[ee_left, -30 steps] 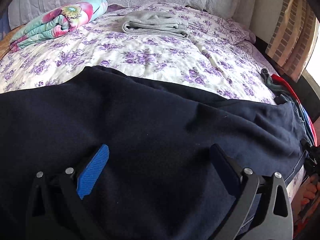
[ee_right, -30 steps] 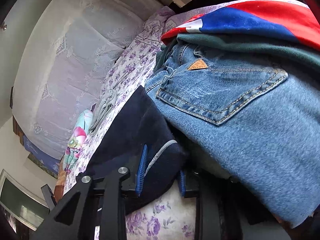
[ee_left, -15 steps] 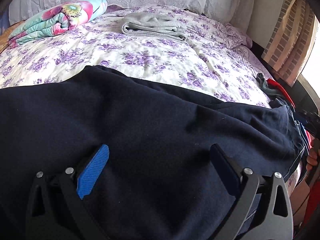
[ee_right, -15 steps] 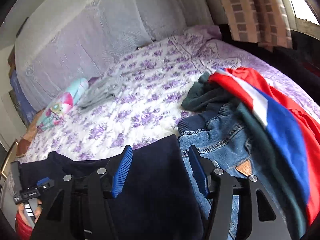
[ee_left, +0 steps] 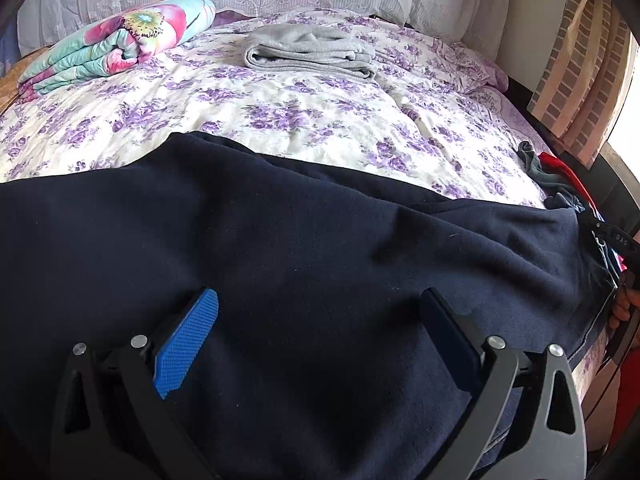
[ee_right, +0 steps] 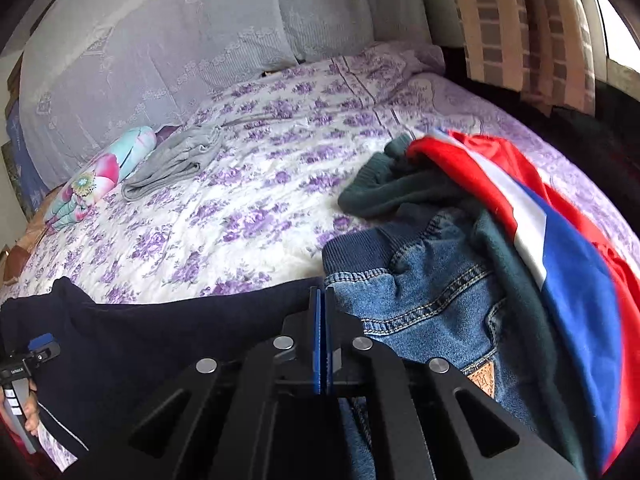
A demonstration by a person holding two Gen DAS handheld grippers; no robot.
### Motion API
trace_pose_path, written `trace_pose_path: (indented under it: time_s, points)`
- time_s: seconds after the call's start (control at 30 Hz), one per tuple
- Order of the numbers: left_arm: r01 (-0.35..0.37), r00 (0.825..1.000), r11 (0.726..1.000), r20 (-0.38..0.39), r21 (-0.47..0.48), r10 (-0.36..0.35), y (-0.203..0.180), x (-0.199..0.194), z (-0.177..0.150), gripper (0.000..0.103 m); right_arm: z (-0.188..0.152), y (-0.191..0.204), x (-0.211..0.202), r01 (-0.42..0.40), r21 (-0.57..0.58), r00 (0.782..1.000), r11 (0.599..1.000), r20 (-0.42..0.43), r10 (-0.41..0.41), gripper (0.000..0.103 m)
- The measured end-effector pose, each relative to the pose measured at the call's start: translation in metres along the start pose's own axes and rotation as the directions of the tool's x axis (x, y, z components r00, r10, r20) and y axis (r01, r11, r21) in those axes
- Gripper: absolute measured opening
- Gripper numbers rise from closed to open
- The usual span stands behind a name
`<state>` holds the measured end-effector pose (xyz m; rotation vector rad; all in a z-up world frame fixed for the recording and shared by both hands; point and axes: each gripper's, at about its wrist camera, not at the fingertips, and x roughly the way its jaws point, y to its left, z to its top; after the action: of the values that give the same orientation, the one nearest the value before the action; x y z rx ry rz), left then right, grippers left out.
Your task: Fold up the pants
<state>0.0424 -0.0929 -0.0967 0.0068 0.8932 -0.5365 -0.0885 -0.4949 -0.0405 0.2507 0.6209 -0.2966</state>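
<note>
Left wrist view: I see the dark navy pants [ee_left: 304, 264] spread flat across the near part of the bed [ee_left: 304, 120], running from the left edge to the right edge, with soft creases toward the right end. My left gripper [ee_left: 318, 320] sits over the cloth with its jaws wide apart, holding nothing; the blue pad [ee_left: 186, 354] on one finger faces inward.

In the right wrist view my right gripper [ee_right: 322, 312] has its two fingers pressed together. The pants' edge lies right at the tips, but I cannot tell whether any cloth is pinched between them.

Just right of the pants lies a heap of clothes: blue jeans [ee_right: 432, 312] touching the navy cloth, a dark green garment [ee_right: 400, 192] over them, and a red, white and blue garment [ee_right: 560, 256] on top. That heap crowds the pants' right end. Far across the flowered sheet rest a folded grey garment [ee_left: 310, 53] and, to its left, a rolled floral blanket [ee_left: 120, 42].
</note>
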Motion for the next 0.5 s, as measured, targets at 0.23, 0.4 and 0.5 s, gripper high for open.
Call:
trace_pose_path:
  time_s: [0.23,0.4,0.5]
  points:
    - [-0.005,1.000,1.000,0.000,0.002,0.005,0.000,0.000,0.000,0.098,0.003,0.081,0.002,-0.232,-0.121,0.971,0.965,-0.080,0.224,0.003]
    - [0.000,1.000,1.000,-0.001,0.002,0.000,0.000,0.000,0.000,0.098,-0.003,0.025,0.070,-0.117,0.107,0.969,0.987,-0.203,0.137,0.000]
    - [0.009,1.000,1.000,0.001,-0.006,-0.009,0.002,-0.002,-0.001,0.098,0.000,0.015,0.052,-0.108,0.126,0.980,0.986,-0.150,0.127,0.000]
